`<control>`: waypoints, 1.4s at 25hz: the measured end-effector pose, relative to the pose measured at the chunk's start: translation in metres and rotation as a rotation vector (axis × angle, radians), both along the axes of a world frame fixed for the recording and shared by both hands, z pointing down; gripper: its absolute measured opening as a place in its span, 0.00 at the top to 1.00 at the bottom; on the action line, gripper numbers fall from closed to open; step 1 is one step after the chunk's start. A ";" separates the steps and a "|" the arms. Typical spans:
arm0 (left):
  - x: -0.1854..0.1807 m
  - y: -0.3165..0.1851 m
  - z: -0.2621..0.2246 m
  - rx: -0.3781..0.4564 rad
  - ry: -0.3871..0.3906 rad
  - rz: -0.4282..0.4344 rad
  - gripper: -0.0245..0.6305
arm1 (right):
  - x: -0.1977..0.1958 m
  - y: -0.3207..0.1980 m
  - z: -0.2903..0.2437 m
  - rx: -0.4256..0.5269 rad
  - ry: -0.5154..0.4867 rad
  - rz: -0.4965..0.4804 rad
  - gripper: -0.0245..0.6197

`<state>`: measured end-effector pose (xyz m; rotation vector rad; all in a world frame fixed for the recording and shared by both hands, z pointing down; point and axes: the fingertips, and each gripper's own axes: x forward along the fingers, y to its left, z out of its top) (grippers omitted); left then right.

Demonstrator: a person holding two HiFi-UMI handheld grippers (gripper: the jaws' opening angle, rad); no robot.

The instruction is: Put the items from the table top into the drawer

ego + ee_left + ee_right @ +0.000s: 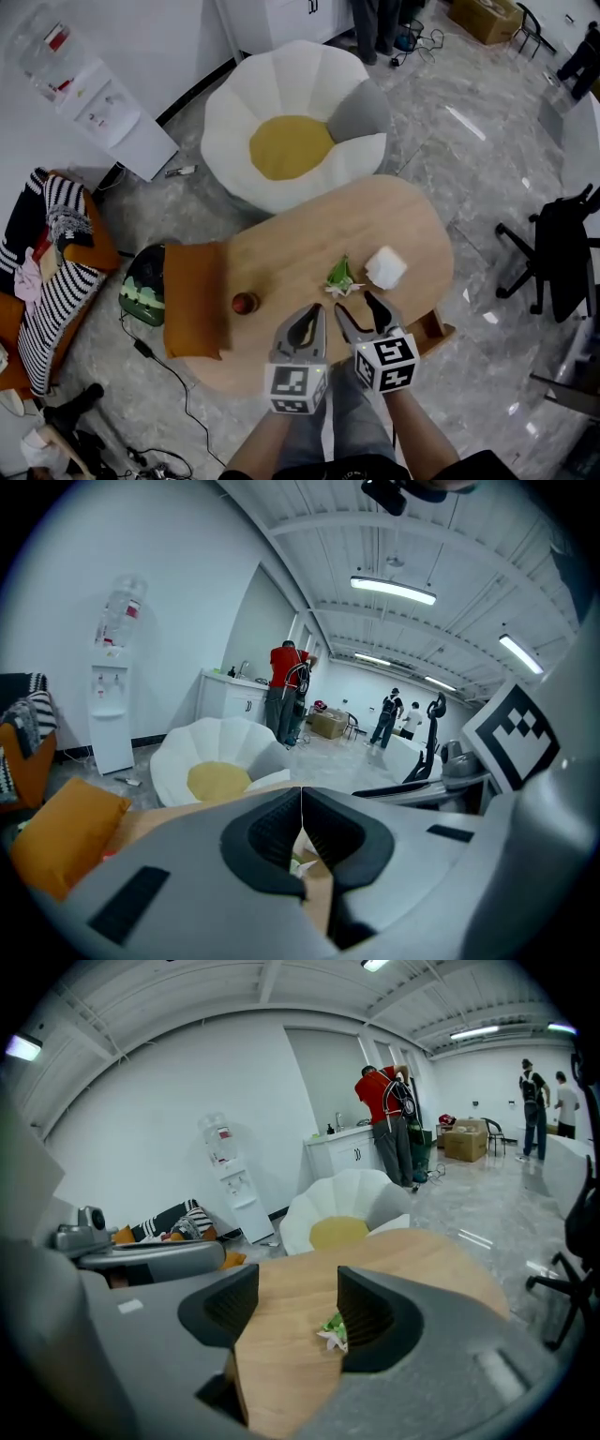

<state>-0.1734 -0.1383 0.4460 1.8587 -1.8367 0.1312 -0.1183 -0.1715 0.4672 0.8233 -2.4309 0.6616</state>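
Wooden bench (309,234) holds a flower (340,278) just ahead of the right gripper (355,306), close to its right finger, long axis roughly along the reach. Right fingers are wide apart and empty. Left gripper (316,311) is beside it, fingers closed on nothing. Wad (385,267) lies to the right, ball (246,303) to the left. Drawer (433,330) is open at the near right edge.

Light was bright and even, from ceiling strip lamps (394,590); the polished floor (469,169) showed white streaks of glare, and the bench (300,253) carried only faint, soft shadows. Both tool views were strongly fisheyed, with black vignetted corners and walls (187,1101) and ceiling beams (375,532) bowed toward the edges. The bodies of the left tool (301,803) and right tool (295,1297), close to the lens, looked soft; the head view was fairly sharp, bending at its rim.
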 end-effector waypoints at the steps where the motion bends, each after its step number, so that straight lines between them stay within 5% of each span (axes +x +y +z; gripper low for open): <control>1: 0.000 -0.002 0.006 -0.007 -0.003 -0.002 0.95 | -0.001 -0.002 0.004 -0.006 -0.006 0.002 0.57; 35: -0.016 -0.050 0.156 -0.108 0.062 -0.078 0.95 | -0.018 -0.052 0.162 -0.102 0.106 -0.011 0.50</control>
